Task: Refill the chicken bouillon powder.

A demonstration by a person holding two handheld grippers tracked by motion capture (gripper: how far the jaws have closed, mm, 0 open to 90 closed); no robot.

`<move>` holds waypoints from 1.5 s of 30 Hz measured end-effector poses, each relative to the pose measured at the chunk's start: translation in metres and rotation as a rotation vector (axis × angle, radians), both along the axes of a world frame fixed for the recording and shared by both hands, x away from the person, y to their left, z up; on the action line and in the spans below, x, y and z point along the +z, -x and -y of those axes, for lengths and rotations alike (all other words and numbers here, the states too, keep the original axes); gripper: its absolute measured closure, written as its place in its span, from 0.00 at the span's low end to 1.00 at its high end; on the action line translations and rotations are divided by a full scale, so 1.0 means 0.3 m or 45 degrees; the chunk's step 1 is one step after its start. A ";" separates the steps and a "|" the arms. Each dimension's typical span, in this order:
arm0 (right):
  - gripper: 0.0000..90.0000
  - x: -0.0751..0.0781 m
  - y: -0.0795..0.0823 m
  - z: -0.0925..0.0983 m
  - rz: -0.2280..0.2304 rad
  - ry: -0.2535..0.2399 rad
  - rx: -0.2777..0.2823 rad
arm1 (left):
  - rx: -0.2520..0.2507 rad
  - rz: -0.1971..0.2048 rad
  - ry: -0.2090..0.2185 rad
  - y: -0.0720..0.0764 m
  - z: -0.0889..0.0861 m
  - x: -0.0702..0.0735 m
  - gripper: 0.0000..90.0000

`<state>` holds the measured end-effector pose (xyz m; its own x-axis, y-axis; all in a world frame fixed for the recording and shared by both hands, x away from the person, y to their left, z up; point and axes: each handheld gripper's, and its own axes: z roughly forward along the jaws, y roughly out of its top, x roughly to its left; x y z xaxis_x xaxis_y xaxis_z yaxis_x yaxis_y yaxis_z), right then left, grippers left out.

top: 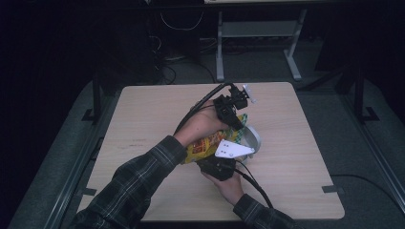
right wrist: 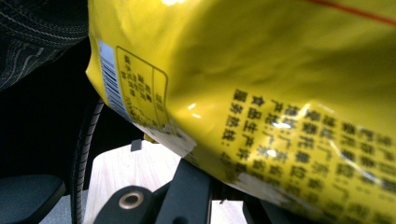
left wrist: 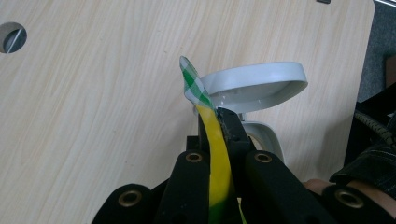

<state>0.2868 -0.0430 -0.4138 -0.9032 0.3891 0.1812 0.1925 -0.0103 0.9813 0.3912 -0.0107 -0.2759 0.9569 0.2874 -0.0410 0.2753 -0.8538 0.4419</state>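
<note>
1. from the high view, a yellow snack bag point(top: 206, 145) is held above the middle of the wooden table point(top: 143, 124), between two hand-held grippers.
2. the left gripper point(top: 235, 118) sits at about 1 o'clock from the bag, with its cable arching back toward 11 o'clock. the right gripper point(top: 217, 167) is at the bag's 5 o'clock end, carrying a grey three-cornered plate point(top: 232, 150).
3. a white bowl-like dish point(top: 253, 137) shows at 3 o'clock of the bag, partly hidden by the plate.
4. the left gripper view adds what the high view cannot: the left jaws are pinched narrow on the bag's yellow edge point(left wrist: 218, 154), and its green-checked tip point(left wrist: 194, 86) sticks up past them. behind it, the dish point(left wrist: 261, 81) is seen tilted on edge.
5. the right gripper view brings the bag point(right wrist: 261, 93) very close, with barcode and printed text. the bag covers the right jaw tips, so i cannot tell whether they clamp it.
</note>
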 end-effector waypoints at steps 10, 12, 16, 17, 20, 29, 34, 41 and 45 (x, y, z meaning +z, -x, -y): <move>1.00 0.001 0.000 0.001 -0.004 -0.005 -0.001 | 0.002 -0.002 -0.009 -0.003 0.005 -0.001 0.99; 1.00 0.001 0.000 0.001 -0.005 -0.006 -0.001 | 0.000 -0.001 -0.011 -0.003 0.006 -0.002 0.99; 1.00 0.002 0.001 0.001 -0.005 -0.007 -0.002 | 0.007 -0.004 -0.015 -0.002 0.007 -0.004 1.00; 1.00 0.002 0.001 0.000 -0.006 -0.007 -0.003 | 0.005 -0.004 -0.018 -0.004 0.007 -0.005 1.00; 1.00 0.001 0.001 -0.002 -0.009 -0.008 -0.006 | 0.006 -0.009 -0.021 -0.006 0.007 -0.009 0.99; 1.00 0.000 0.000 -0.001 -0.012 -0.007 -0.008 | 0.002 -0.005 -0.026 -0.010 0.010 -0.011 0.99; 1.00 0.000 0.000 -0.001 -0.013 -0.004 -0.008 | 0.003 -0.008 -0.026 -0.011 0.011 -0.013 0.99; 1.00 0.000 0.000 -0.001 -0.013 -0.003 -0.009 | 0.003 -0.006 -0.026 -0.010 0.011 -0.013 0.99; 1.00 0.000 -0.001 -0.001 -0.013 -0.002 -0.010 | 0.004 -0.006 -0.025 -0.010 0.011 -0.012 0.99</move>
<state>0.2869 -0.0427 -0.4139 -0.8984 0.3957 0.1908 0.2020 -0.0136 0.9793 0.3942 -0.0140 -0.2796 0.9558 0.2915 -0.0395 0.2802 -0.8613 0.4239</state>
